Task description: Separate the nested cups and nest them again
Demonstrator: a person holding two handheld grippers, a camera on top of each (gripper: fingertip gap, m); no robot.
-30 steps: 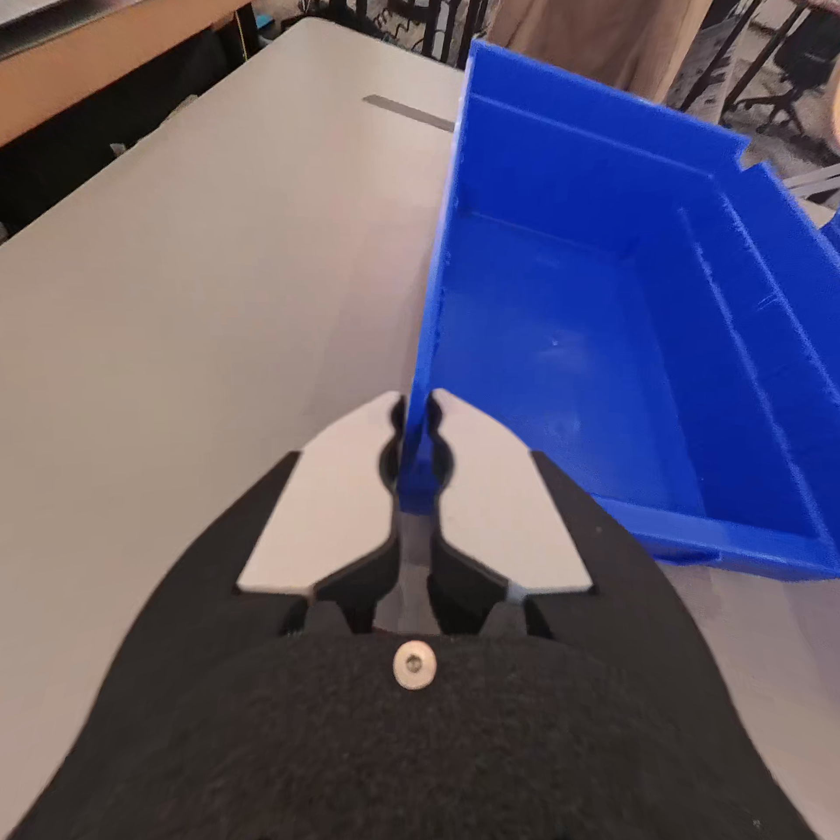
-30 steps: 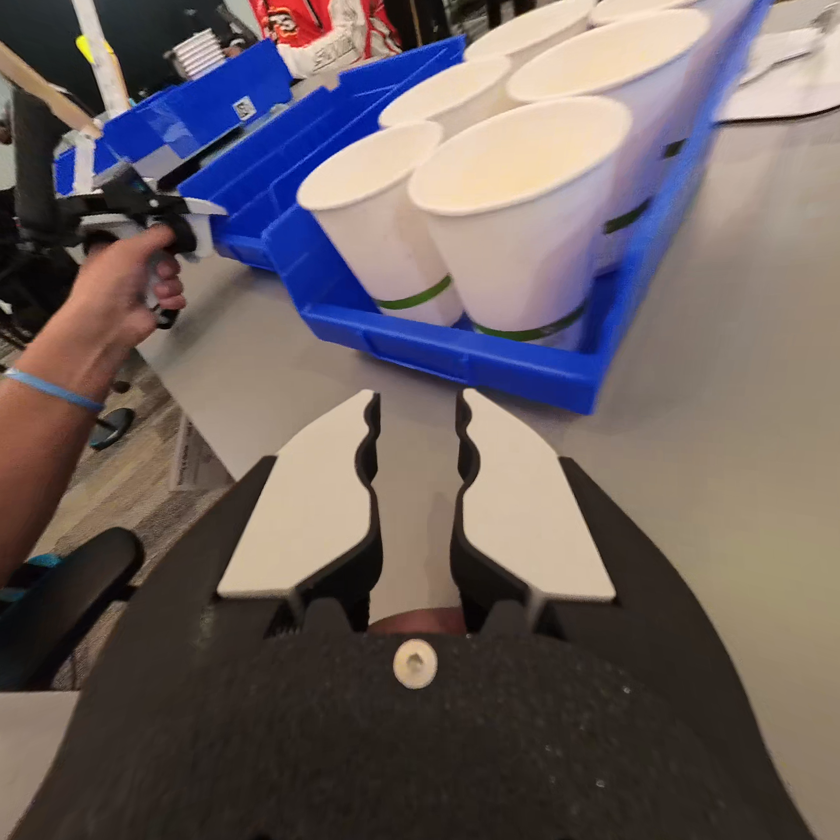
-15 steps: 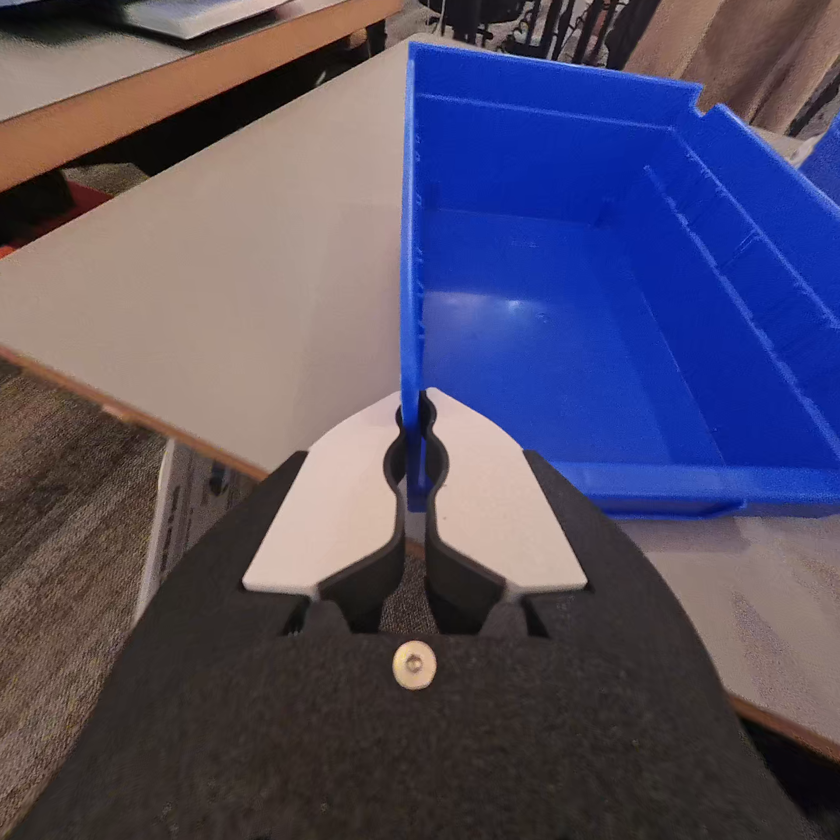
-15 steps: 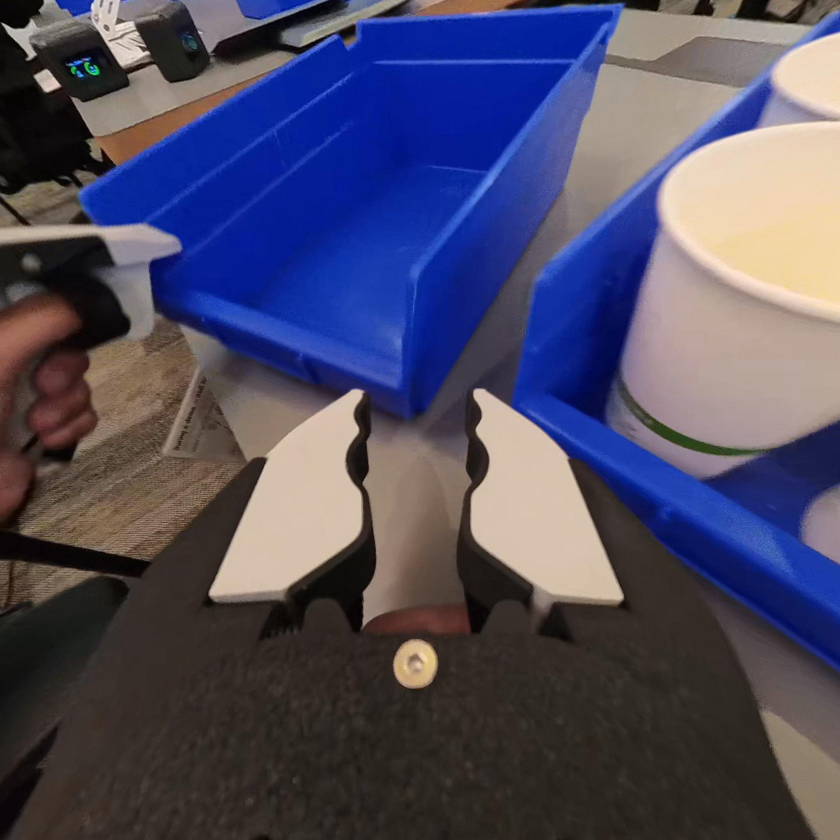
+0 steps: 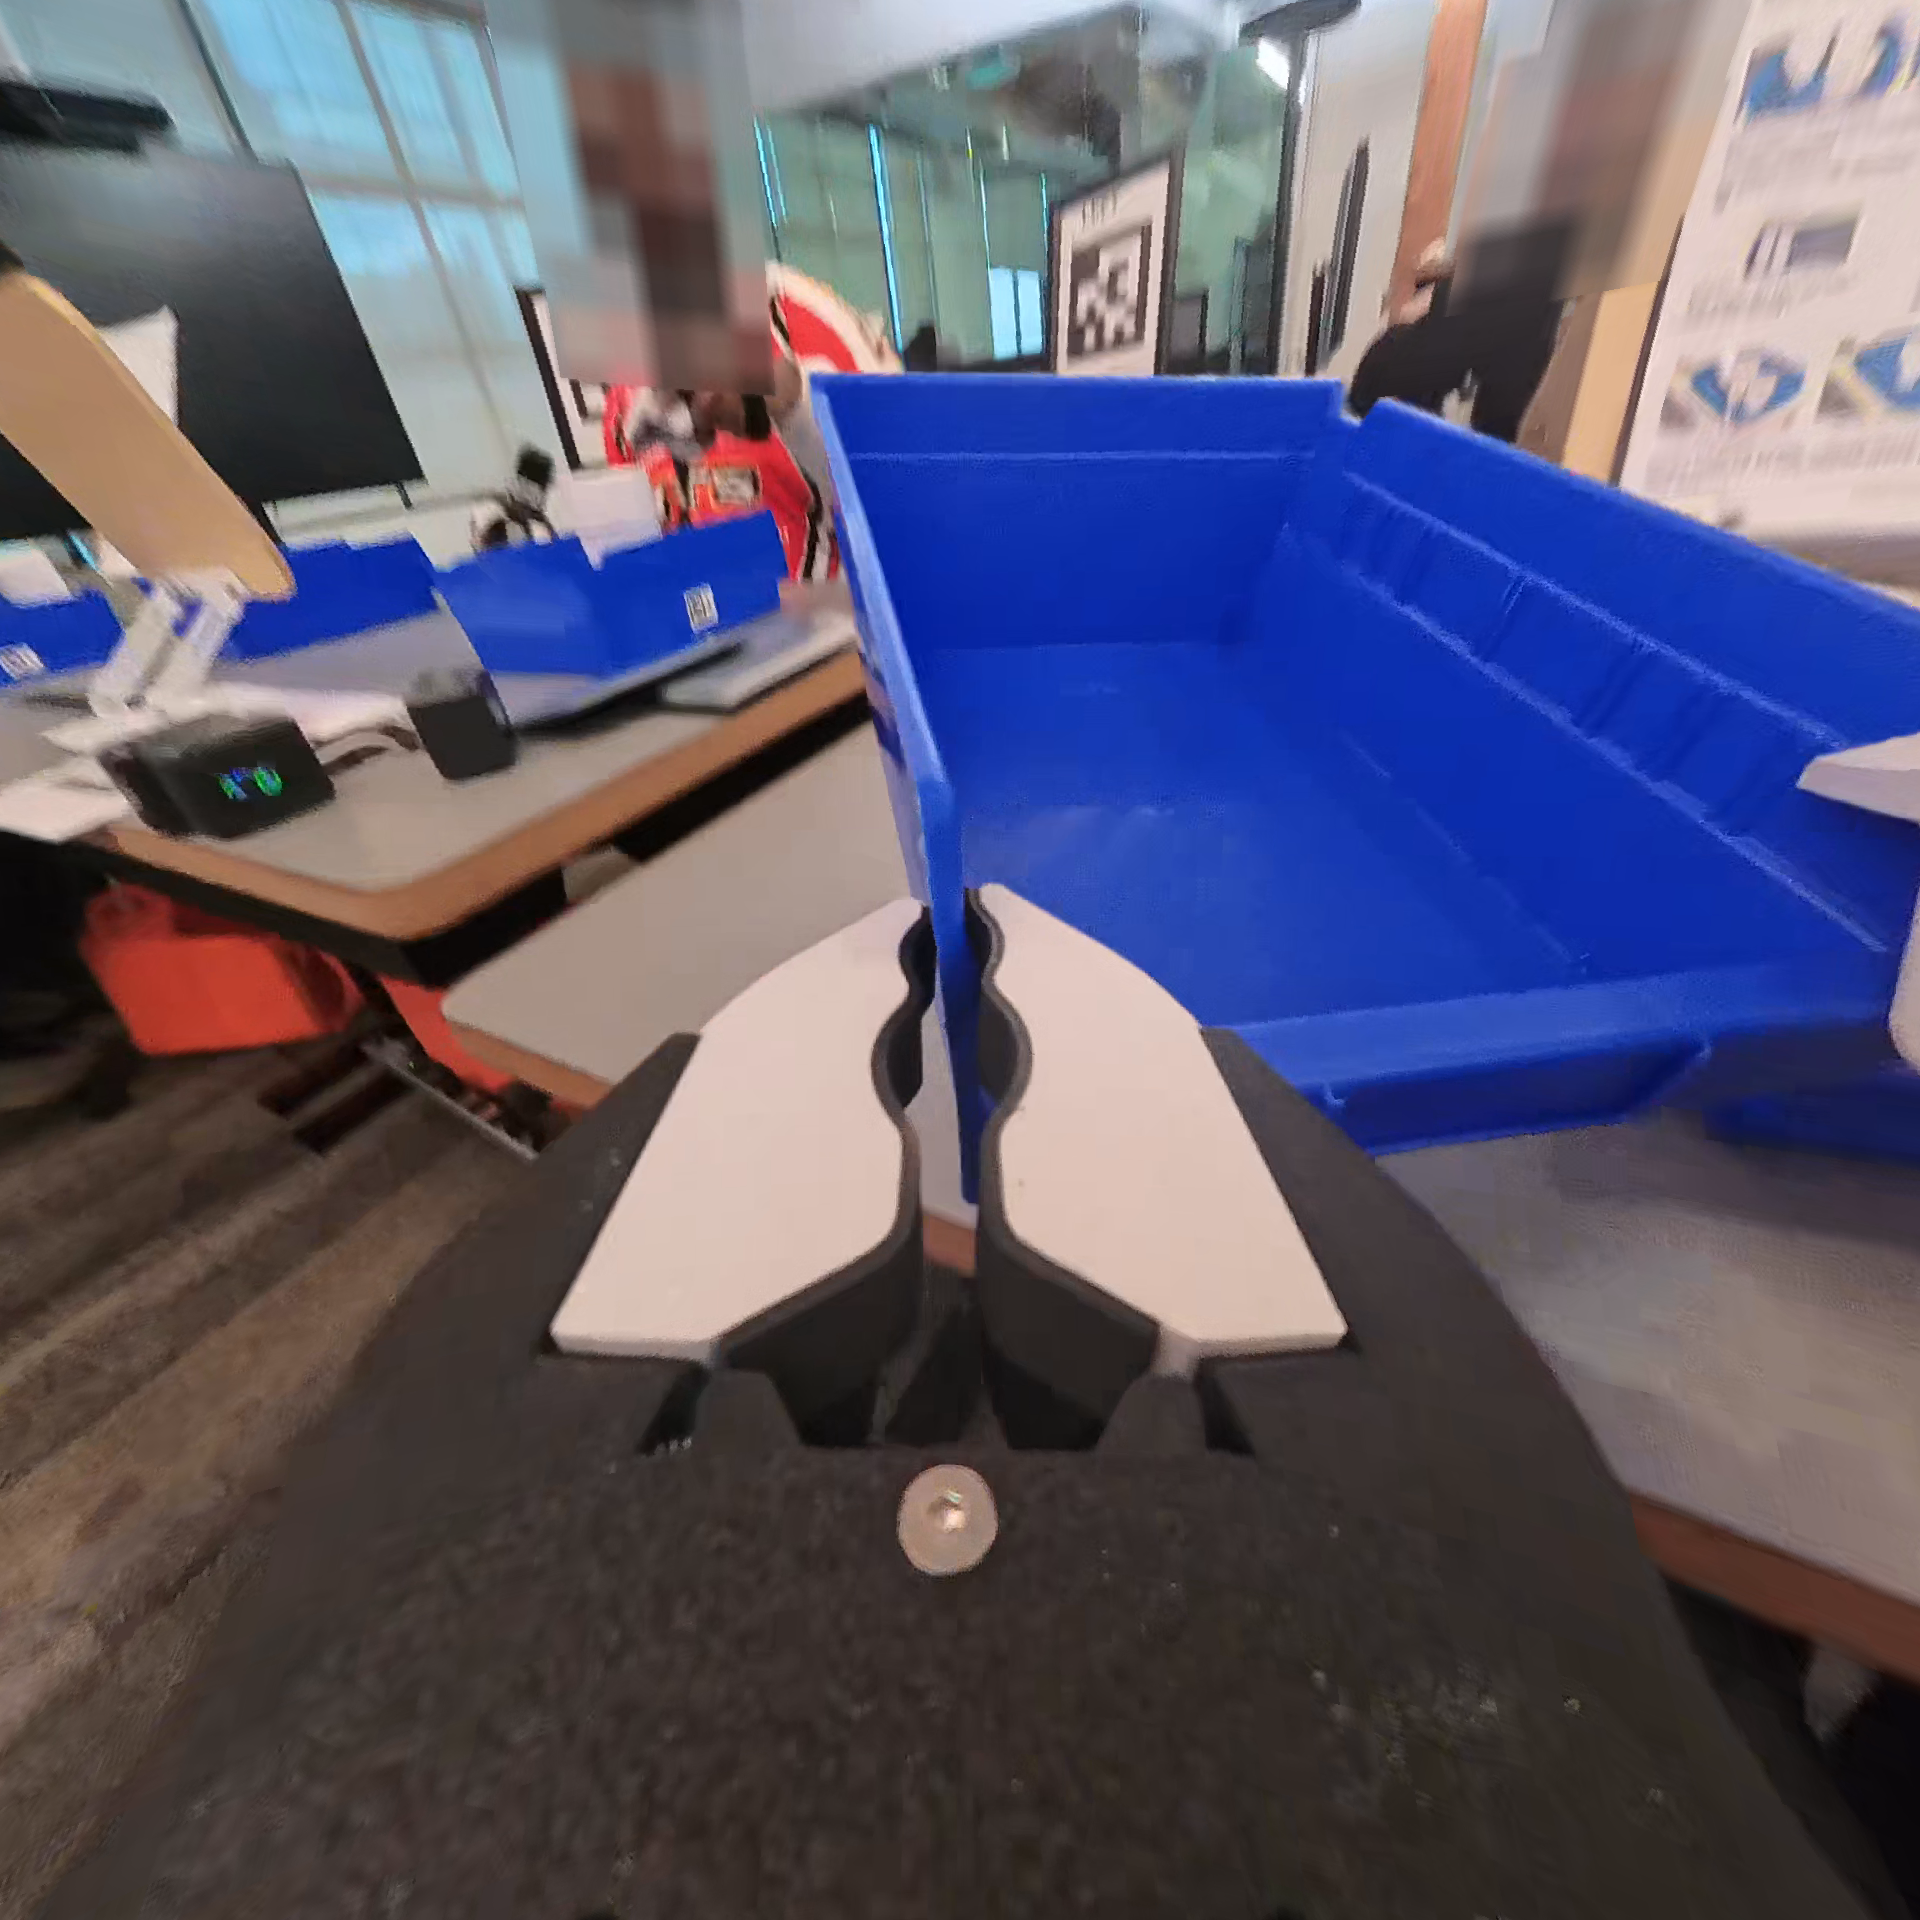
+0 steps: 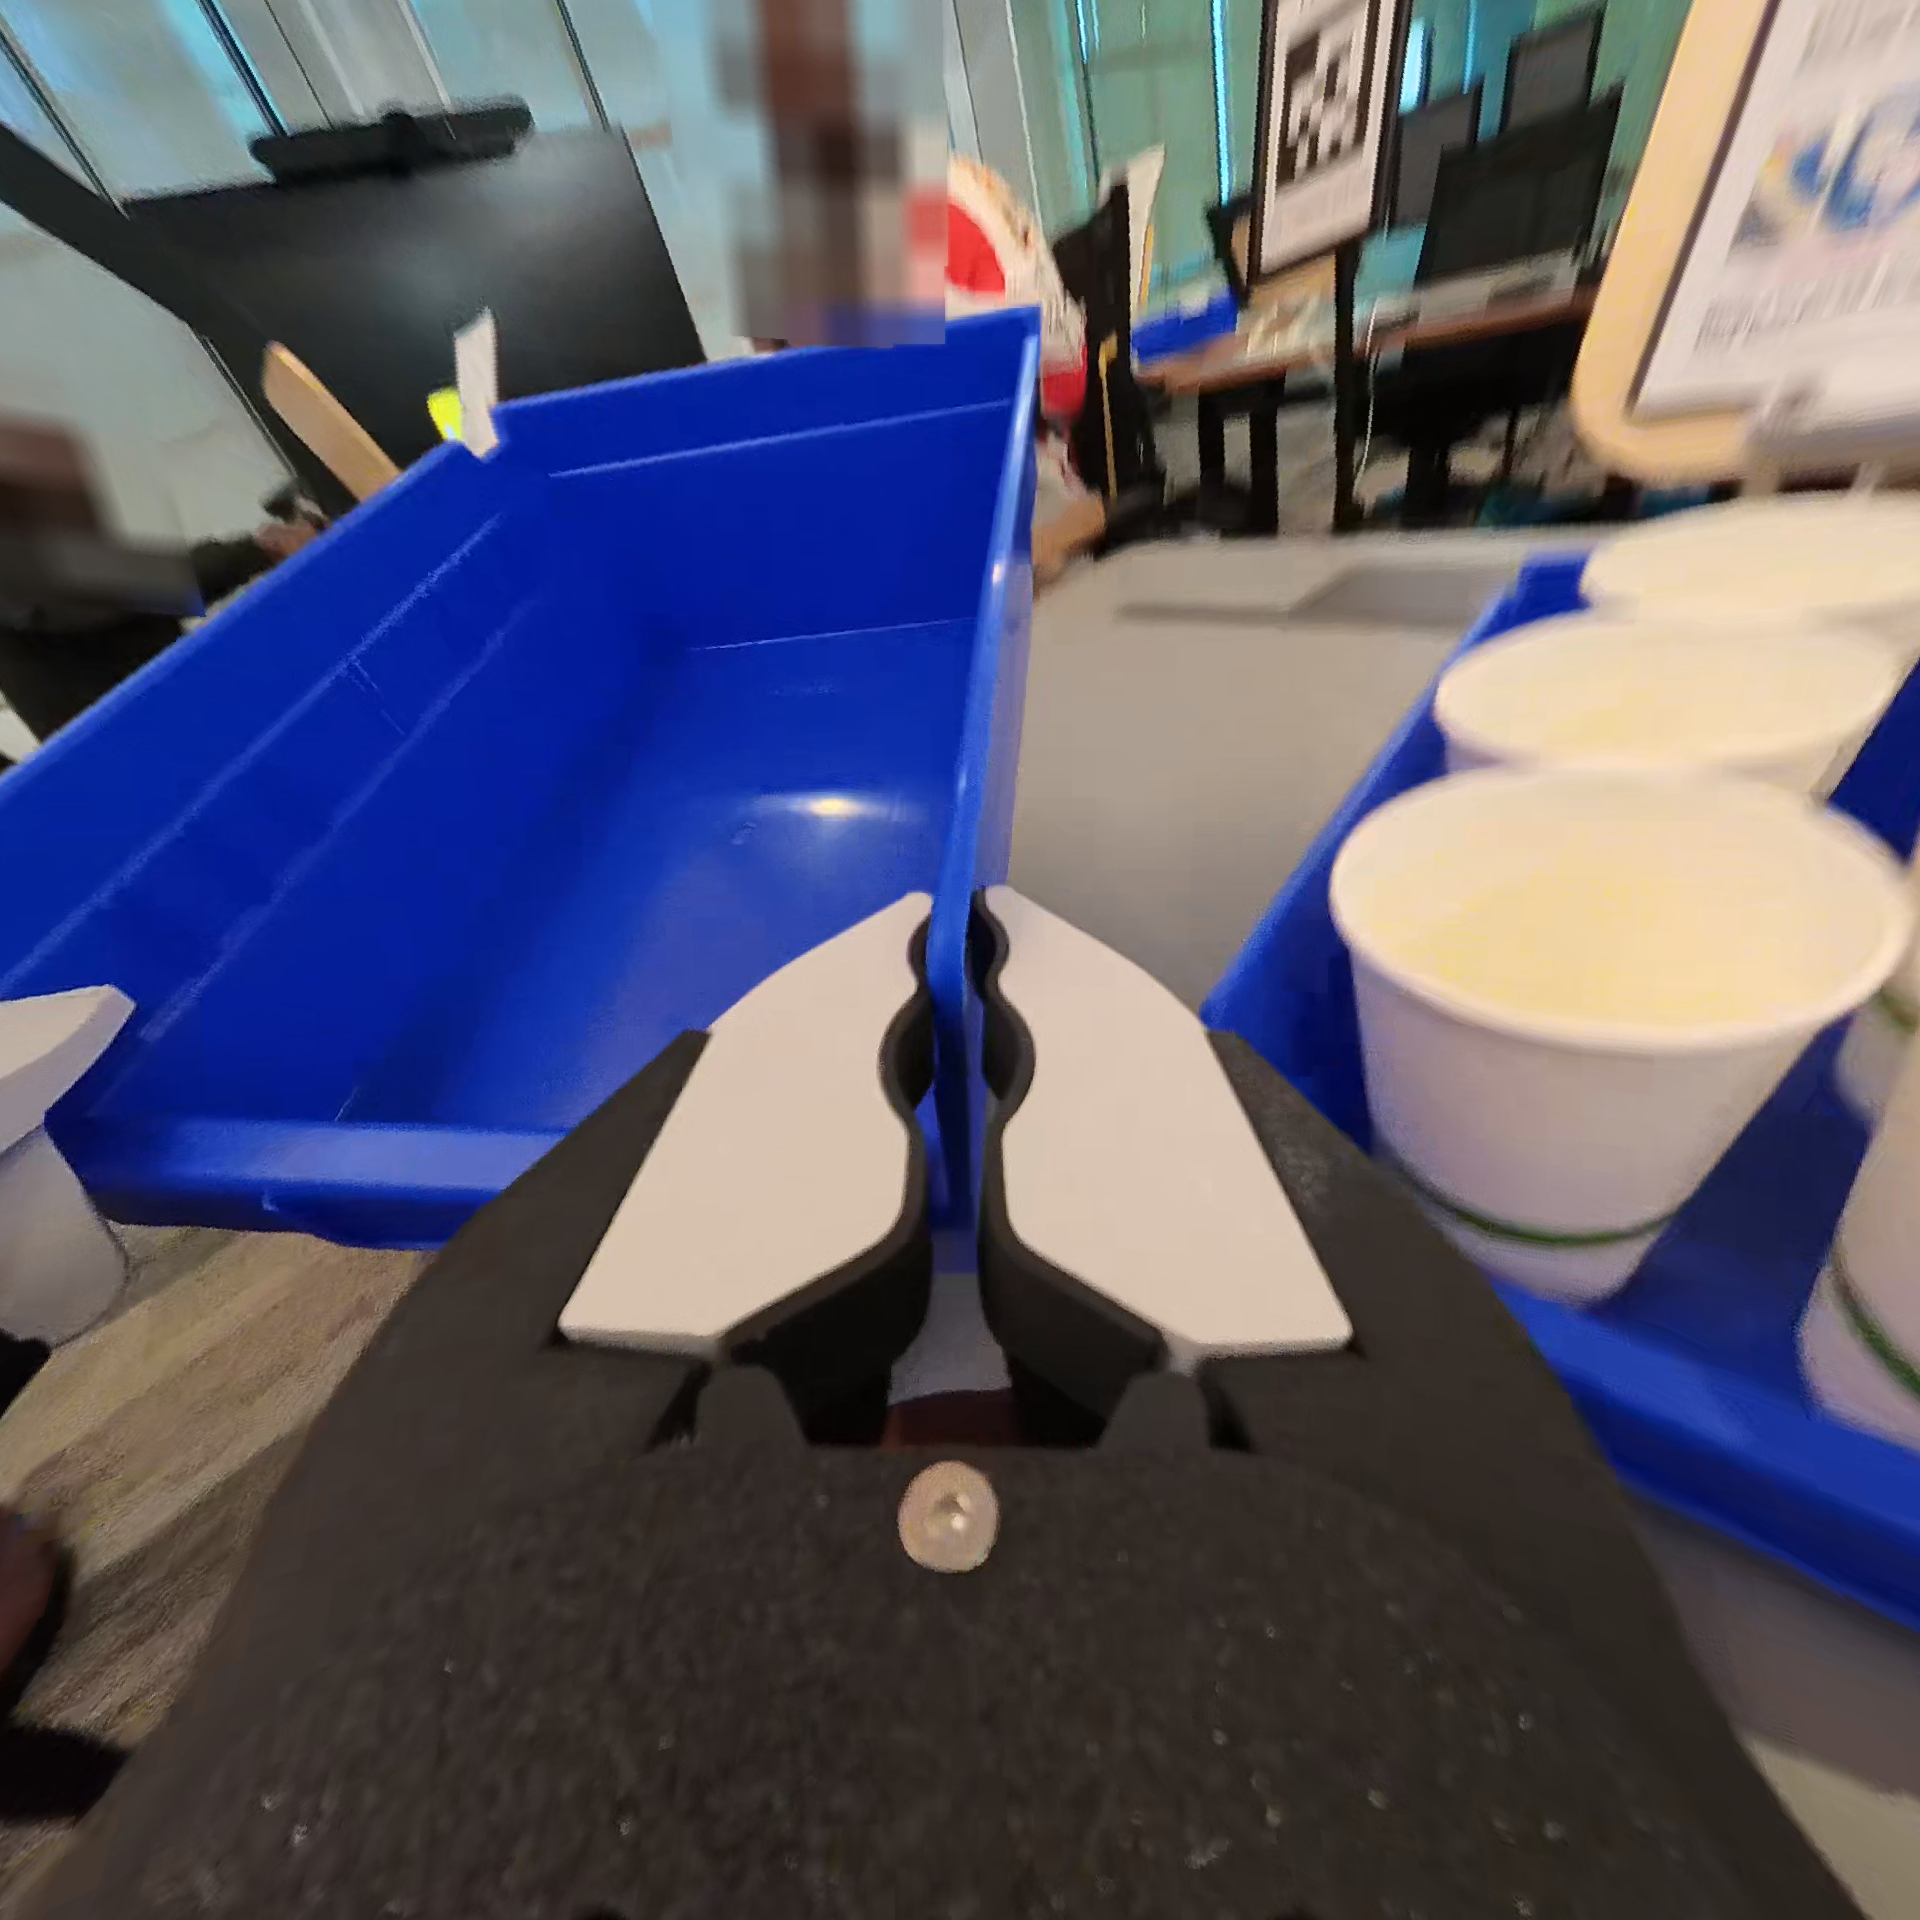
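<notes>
Left wrist view: the left tongs (image 5: 954, 914) are closed tight on the left side wall of an empty blue bin (image 5: 1299, 831), which sits tilted over the grey bench (image 5: 675, 935); the other tongs' white tip shows at the bin's right edge.

Right wrist view: the right tongs (image 6: 954, 914) pinch the same bin's (image 6: 499, 831) right side wall. White paper cups (image 6: 1579, 1018) stand upright in a second blue bin (image 6: 1714, 1382) just right of it.
</notes>
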